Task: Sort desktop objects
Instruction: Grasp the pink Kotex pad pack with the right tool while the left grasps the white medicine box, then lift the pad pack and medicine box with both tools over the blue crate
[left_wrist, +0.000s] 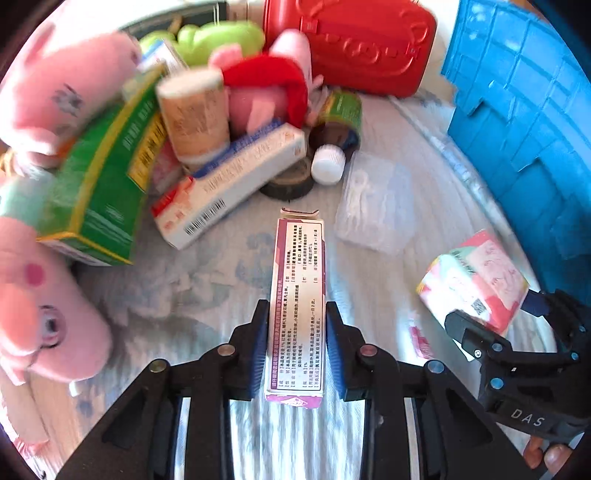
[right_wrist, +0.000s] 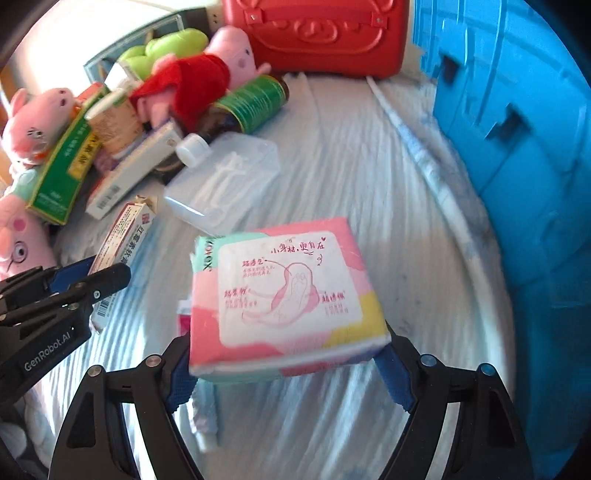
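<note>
My left gripper (left_wrist: 296, 343) is shut on a long narrow purple-edged medicine box (left_wrist: 298, 295), held above the pale blue cloth. It also shows in the right wrist view (right_wrist: 122, 243), with the left gripper (right_wrist: 90, 275) at the left edge. My right gripper (right_wrist: 286, 363) is shut on a pink, mint and yellow soft pack (right_wrist: 284, 291), lifted off the cloth. The pack also shows in the left wrist view (left_wrist: 476, 280), held by the right gripper (left_wrist: 491, 314) at the right.
A blue crate (left_wrist: 524, 110) stands on the right, a red case (left_wrist: 354, 44) at the back. A pile on the left holds pink plush pigs (left_wrist: 55, 92), a green box (left_wrist: 99, 177), a white box (left_wrist: 229, 184), a brown bottle (left_wrist: 338, 122) and a clear plastic case (left_wrist: 373, 199).
</note>
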